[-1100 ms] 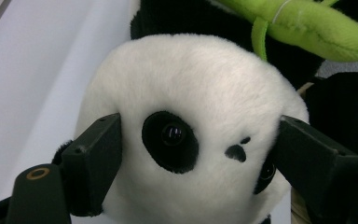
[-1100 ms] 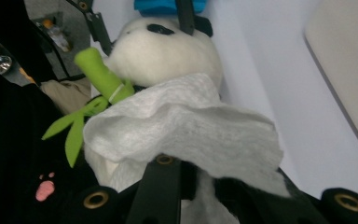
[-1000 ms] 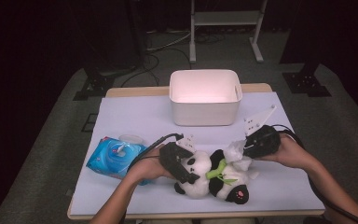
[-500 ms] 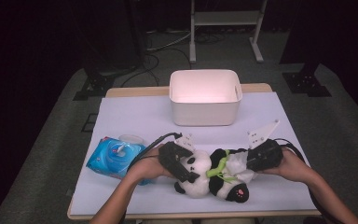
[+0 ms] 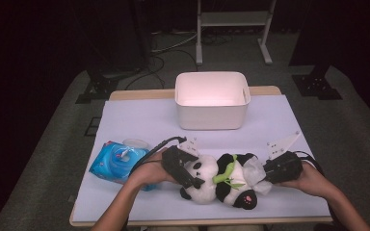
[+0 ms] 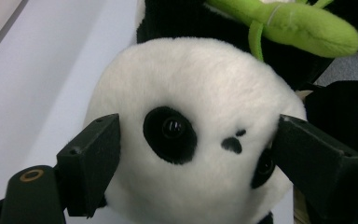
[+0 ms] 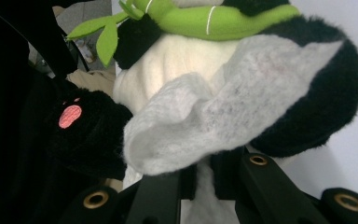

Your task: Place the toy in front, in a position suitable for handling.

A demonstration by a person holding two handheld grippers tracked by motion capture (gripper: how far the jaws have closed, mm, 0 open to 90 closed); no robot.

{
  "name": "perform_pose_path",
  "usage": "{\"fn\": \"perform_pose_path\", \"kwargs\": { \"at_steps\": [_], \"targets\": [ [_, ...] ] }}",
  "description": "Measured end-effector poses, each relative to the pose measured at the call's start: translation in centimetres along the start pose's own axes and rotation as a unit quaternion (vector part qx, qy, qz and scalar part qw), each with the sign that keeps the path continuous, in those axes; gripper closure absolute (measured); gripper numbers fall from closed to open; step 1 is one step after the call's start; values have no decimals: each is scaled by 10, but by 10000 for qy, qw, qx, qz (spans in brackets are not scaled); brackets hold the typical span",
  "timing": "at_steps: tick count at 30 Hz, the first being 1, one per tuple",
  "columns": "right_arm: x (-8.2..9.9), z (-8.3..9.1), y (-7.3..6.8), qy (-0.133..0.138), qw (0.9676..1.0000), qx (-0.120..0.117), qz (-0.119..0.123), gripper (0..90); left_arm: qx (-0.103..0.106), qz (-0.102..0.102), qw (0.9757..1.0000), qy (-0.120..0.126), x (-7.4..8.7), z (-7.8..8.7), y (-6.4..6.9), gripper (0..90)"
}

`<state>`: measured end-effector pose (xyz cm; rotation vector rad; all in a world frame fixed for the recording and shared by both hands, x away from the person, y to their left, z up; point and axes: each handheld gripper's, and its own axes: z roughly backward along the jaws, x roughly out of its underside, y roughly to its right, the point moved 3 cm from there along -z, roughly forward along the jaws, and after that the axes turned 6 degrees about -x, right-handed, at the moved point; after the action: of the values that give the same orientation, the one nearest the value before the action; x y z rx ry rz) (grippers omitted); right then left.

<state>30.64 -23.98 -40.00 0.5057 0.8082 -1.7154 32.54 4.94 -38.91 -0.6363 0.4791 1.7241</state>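
A black-and-white panda plush (image 5: 221,182) with a green bamboo sprig (image 5: 226,173) lies on its back near the table's front edge. My left gripper (image 5: 185,169) has its jaws spread wide around the panda's head (image 6: 191,93), and both pads (image 6: 91,163) press into the fur beside the eyes. My right gripper (image 5: 271,173) is shut on a white wipe (image 7: 228,112), which is laid against the panda's lower body (image 7: 321,93), next to a black foot with a pink pad (image 7: 70,115). From above, the wipe (image 5: 256,168) shows at the panda's right end.
A white bin (image 5: 212,111) stands at the back middle of the white-covered table (image 5: 139,120). A blue pack of wipes (image 5: 115,161) lies at the left, by the person's left forearm. Dark floor, cables and stand legs surround the table.
My right gripper has come down and toward the front edge with the wipe, which now rests on the panda's lower body. The left gripper and the panda's head have stayed put.
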Motion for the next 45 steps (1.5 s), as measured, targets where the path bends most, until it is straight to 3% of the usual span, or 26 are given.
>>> {"fn": "perform_pose_path", "kwargs": {
  "at_steps": [5, 9, 13, 19, 33, 37, 45],
  "targets": [
    [0, 1, 1, 11, 10000, -29, -27, 819, -39, 24, 10000, -83, 9, 6, 0, 163],
    [-5, 2, -3, 4, 9999, -39, 106, 819, -36, 67, 9998, -184, 17, 6, -1, 165],
    [-15, 2, -5, -25, 9997, -37, 237, 819, -19, 114, 9998, -134, 22, 4, -1, 165],
    [-30, -5, -12, -139, 9989, -113, 439, 817, -43, 143, 9998, -132, 20, -2, 0, 180],
    [-46, -24, -26, -346, 9962, -350, 716, 817, -140, 141, 9996, -207, 13, -8, 0, 179],
    [-42, -29, -22, -495, 9962, -334, 637, 820, -154, 116, 9997, -153, 14, -5, 0, 164],
    [-36, -24, -15, -469, 9972, -342, 479, 822, -87, 181, 9996, -193, 23, 3, -3, 160]
  ]
}}
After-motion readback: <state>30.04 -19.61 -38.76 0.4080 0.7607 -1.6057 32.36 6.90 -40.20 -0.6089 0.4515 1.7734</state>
